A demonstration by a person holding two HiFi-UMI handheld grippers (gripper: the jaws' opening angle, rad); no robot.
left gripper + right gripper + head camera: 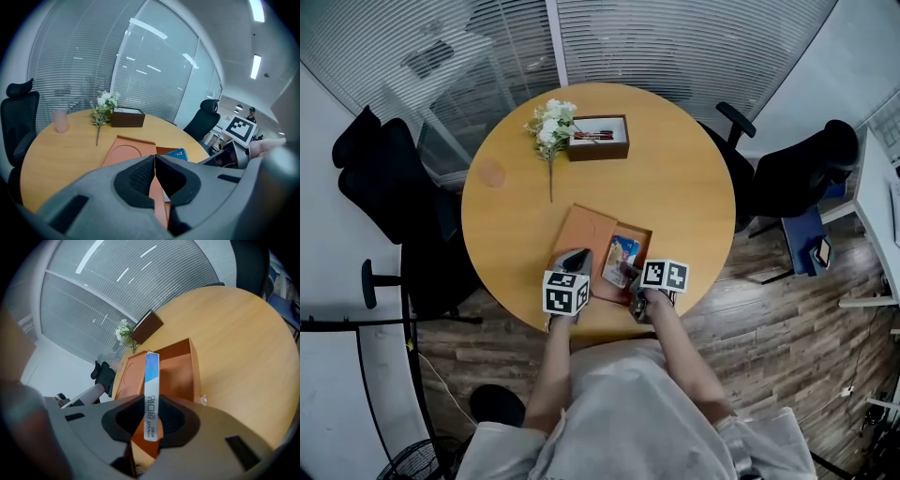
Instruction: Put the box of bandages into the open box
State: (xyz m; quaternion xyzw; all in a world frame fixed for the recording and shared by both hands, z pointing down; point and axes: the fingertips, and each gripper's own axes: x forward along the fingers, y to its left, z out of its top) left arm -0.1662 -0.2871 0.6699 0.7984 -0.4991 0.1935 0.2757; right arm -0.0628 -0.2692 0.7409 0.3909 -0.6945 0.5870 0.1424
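The open orange-brown box (642, 232) lies near the round table's front edge, with its lid (584, 230) flipped out flat to the left. My right gripper (635, 277) is shut on the bandage box (622, 259), a thin blue and white carton held tilted over the open box. In the right gripper view the bandage box (151, 394) stands edge-on between the jaws of the right gripper (151, 420), above the open box (176, 373). My left gripper (573, 260) is shut on the open box's near wall (157, 197). In the left gripper view the bandage box (177, 153) shows just beyond that wall.
At the table's far side stand a dark brown tray (598, 138) with pens and a sprig of white flowers (551, 122). A pink cup (491, 172) sits at the left. Black office chairs (384, 178) (787, 173) flank the table (694, 178).
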